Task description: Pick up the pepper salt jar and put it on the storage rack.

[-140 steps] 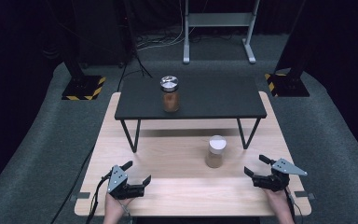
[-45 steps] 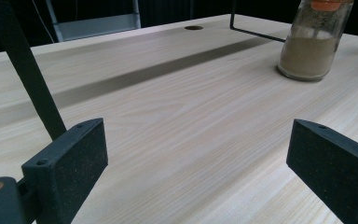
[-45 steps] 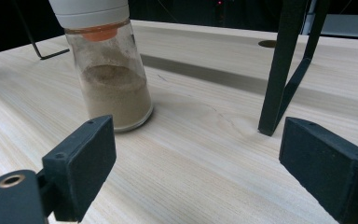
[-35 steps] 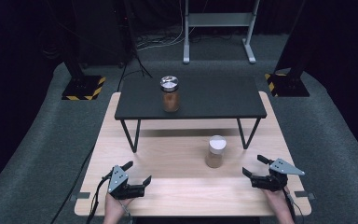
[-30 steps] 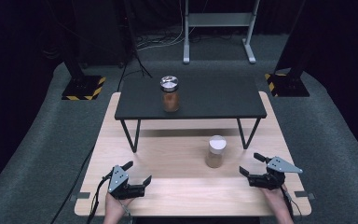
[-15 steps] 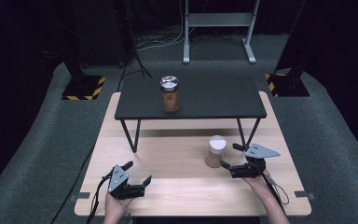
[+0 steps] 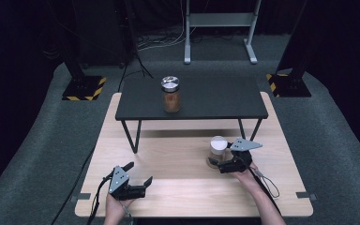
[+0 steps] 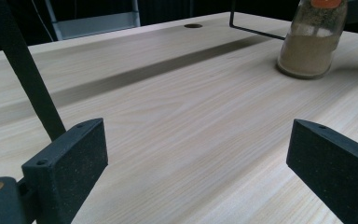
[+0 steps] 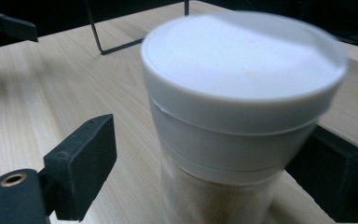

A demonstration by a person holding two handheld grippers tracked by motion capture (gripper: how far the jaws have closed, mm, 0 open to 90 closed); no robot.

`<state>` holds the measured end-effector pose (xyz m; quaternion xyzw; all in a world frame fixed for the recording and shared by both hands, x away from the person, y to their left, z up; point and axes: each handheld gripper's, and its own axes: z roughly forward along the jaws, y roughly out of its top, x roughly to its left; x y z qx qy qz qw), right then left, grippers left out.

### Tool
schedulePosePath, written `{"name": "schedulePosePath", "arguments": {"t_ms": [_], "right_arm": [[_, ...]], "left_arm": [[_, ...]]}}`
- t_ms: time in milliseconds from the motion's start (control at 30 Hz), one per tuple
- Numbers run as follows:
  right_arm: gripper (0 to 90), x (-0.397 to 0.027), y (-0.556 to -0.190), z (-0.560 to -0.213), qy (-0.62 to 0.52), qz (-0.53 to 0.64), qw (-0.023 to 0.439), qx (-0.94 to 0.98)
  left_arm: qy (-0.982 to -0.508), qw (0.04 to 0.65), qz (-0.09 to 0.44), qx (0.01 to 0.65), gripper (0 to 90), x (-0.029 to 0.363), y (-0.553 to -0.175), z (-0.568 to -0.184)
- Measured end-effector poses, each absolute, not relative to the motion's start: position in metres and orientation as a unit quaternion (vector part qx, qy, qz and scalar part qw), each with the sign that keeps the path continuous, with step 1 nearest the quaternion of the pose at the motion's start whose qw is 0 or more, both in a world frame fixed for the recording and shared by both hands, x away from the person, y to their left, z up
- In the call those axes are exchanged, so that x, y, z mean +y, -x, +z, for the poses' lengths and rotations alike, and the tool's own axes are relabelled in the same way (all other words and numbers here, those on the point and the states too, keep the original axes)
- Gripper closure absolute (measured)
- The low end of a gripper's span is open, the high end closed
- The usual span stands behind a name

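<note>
Straddling the jar (image 7: 217,151) at the table's (image 7: 178,187) 3 o'clock, right tool (image 7: 228,164) stands released; rigid, smooth, powder-weighted body likely grips better below the lid (image 9: 242,60).

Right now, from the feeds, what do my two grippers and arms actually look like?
Both are black two-jaw tools. The left gripper has flat, matte, block-shaped pads with small screw holes and a grey plate on top; a black cable trails from it. The right gripper carries a grey three-cornered plate, with a thin cable looping behind. Forearms are bare, no sleeves showing.
</note>
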<state>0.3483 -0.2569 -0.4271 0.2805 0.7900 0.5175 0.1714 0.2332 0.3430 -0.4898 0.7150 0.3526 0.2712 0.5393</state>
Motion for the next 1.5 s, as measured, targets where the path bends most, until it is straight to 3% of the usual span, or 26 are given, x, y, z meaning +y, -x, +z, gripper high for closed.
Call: {"name": "schedulePosePath", "arguments": {"t_ms": [200, 300, 933, 1500], "right_arm": [[18.7, -0.246, -0.348, -0.428, -0.287, 0.503, 0.187, 0.794], [31.9, -0.242, -0.347, -0.426, -0.294, 0.493, 0.2, 0.794], [34.3, -0.248, -0.347, -0.396, -0.299, 0.479, 0.179, 0.806], [34.3, -0.249, -0.349, -0.316, -0.294, 0.477, 0.176, 0.81]], "left_arm": [[-0.715, 0.54, 0.27, 0.352, 4.7, 0.343, -0.234, -0.49], [-0.715, 0.54, 0.27, 0.352, 4.7, 0.343, -0.234, -0.49], [-0.715, 0.54, 0.269, 0.353, 4.7, 0.343, -0.234, -0.49], [-0.714, 0.54, 0.269, 0.354, 4.7, 0.343, -0.234, -0.49]]}}
